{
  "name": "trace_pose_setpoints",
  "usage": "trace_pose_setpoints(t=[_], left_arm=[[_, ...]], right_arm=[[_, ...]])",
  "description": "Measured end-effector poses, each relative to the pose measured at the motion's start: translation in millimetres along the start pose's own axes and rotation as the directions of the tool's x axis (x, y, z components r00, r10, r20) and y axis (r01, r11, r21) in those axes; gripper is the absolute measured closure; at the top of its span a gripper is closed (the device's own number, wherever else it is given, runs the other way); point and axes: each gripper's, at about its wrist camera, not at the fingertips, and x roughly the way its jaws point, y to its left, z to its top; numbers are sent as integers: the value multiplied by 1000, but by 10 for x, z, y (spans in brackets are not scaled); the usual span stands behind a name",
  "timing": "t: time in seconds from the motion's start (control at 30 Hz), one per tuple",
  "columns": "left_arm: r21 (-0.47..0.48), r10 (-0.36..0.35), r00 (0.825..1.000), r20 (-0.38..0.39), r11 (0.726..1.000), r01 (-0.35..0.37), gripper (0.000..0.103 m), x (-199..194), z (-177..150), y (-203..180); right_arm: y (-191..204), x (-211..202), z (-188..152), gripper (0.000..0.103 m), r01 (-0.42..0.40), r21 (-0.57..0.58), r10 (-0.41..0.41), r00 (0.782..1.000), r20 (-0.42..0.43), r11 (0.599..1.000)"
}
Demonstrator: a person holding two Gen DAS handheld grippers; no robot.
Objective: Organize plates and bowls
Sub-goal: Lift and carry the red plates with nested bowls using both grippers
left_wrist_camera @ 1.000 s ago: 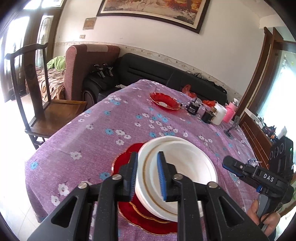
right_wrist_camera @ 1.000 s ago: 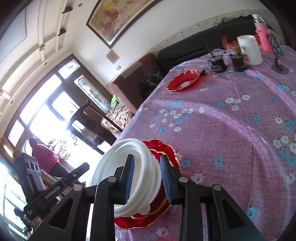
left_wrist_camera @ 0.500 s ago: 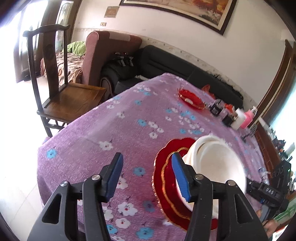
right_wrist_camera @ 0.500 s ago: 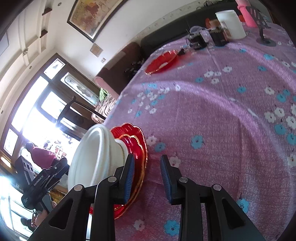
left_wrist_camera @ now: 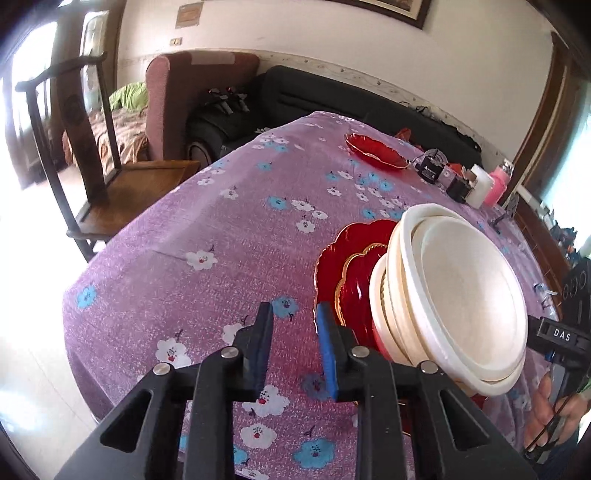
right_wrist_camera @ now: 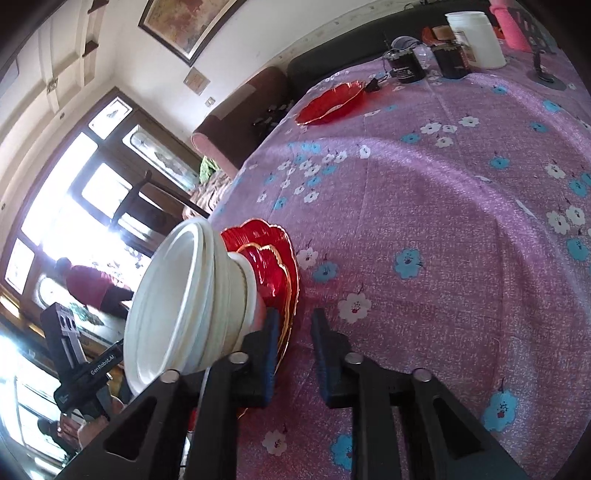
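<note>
While hovering over purple floral desk (left_wrist_camera: 221, 236), left gripper (left_wrist_camera: 293, 345) fingers spread, nothing between, just left of red plates (left_wrist_camera: 349, 254). Right gripper (right_wrist_camera: 293, 350) fingers spread too, empty, left finger (right_wrist_camera: 267, 350) overlapping plate rim in view; contact hard to tell. White bowls (left_wrist_camera: 461, 291) nested, stacked on two red plates near desk edge. Another red plate (left_wrist_camera: 375, 151) well apart at far side, near dark jars (right_wrist_camera: 406, 66) and white container (right_wrist_camera: 474, 35).

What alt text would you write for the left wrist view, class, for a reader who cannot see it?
Nested white bowls sit on stacked red plates on a purple floral tablecloth. The left tool hangs open beside the stack, holding nothing; another red plate lies farther back.
</note>
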Motion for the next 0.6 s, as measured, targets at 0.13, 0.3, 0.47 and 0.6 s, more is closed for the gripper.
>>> trace_pose_setpoints(t=[0.13,0.3,0.47,0.6], left_arm=[[35,28,1000,9,999,-28,84,8,7,-74],[41,12,1000,-12,999,-11,84,24,7,-95],[50,0,999,-36,999,2,84,106,-19,-138],[49,-14,998,-66,999,18,85,260,-41,-136]], right_arm=[[35,82,-4,89,15,-14,-15,1000,-17,1000],[89,115,-3,90,44,-41,-45,999,-13,998],[97,120,-10,90,51,-56,-51,999,-6,997],[162,131,-24,90,88,-96,-87,996,11,991]])
